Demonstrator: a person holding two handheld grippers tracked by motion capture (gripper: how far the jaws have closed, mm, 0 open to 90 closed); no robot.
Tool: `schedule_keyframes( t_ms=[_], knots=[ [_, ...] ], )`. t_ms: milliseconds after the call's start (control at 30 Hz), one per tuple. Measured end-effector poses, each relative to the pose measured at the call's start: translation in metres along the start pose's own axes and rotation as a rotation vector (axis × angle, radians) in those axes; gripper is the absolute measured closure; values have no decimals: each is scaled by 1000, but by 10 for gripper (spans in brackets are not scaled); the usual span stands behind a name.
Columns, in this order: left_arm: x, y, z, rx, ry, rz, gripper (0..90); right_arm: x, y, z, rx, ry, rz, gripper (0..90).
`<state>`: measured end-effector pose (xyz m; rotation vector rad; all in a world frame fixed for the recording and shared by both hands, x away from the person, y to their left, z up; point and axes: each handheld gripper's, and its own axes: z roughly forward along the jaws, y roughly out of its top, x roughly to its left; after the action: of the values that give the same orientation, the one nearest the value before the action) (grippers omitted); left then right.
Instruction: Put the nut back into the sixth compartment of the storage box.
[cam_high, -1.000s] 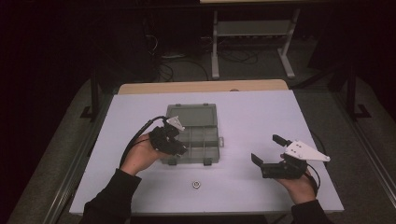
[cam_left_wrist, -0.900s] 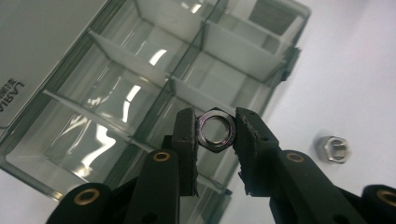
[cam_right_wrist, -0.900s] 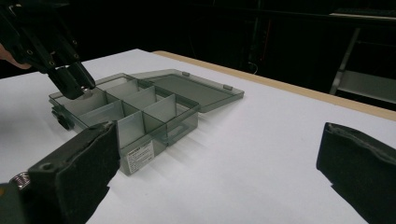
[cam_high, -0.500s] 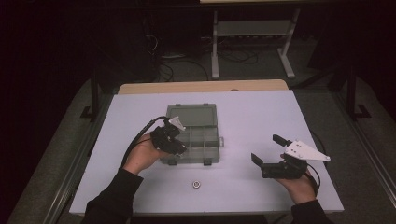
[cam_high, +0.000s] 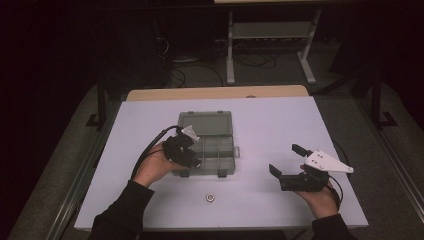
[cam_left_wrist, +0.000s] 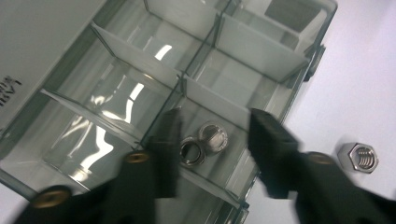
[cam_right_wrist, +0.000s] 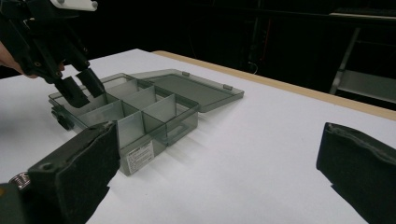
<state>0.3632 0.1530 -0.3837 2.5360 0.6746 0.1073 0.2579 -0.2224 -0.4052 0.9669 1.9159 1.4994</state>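
Table (cam_high: 280, 130): white top, wooden strip along the far edge; near corners cut off by the bottom of the high view, surroundings too dark to make out.

Compartment box (cam_high: 215, 145): smoke-grey clear plastic, lid open and lying flat on the far side, set left of the table's middle. Its near-left corner is hidden under the left gripper in the high view; the left gripper view cuts off the lid and a printed label at its edge.

Right gripper (cam_high: 286, 161): held well apart from the box, near the table's right edge, grey three-cornered plate on top. Jaws spread wide, nothing between them.

Left gripper (cam_left_wrist: 212, 149): over the box's near-left compartment, jaws parted, tips straddling the compartment without gripping anything; whether they touch the dividers cannot be told.

Hex nut (cam_left_wrist: 358, 157): steel, on the bare table just outside the box's near wall.

Two small metal rings (cam_left_wrist: 203, 144): lying touching each other on the floor of that compartment, between the left jaws, released. Exact type hard to make out.
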Motion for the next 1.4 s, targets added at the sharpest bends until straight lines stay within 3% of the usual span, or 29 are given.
schedule_keyframes(
  t_ms=[100,133,167,200,267,300,567,600,833,867,900,1400],
  knots=[
    [0,0,-3,-20,1,-5,329,0,0,0,-1,0,-4,0],
    [-1,0,-4,-39,13,-30,268,0,0,0,-1,0,-5,0],
    [-2,0,-4,-34,17,-42,148,0,0,0,-1,0,-5,0],
    [-1,0,-5,-20,14,-23,113,0,0,0,-1,0,-4,0],
    [-3,0,-3,-25,4,-41,32,0,0,1,-1,0,-5,0],
    [-4,0,-4,-16,-2,-27,23,0,0,1,-1,0,-5,0],
    [-15,2,-5,-10,-29,-24,23,-1,0,0,-2,-1,-7,0],
    [-16,2,-7,0,-30,-8,23,-1,0,0,-3,0,-6,0],
    [-29,4,-12,-17,-64,17,23,-1,0,0,-2,0,-6,0],
    [-32,4,-12,-28,-67,2,23,-1,0,0,-2,1,-6,0],
    [-34,5,-12,-20,-73,25,23,-1,0,0,-2,0,-6,0],
    [-58,5,-8,-22,-129,89,50,0,0,0,-1,0,-4,0]
  ],
)
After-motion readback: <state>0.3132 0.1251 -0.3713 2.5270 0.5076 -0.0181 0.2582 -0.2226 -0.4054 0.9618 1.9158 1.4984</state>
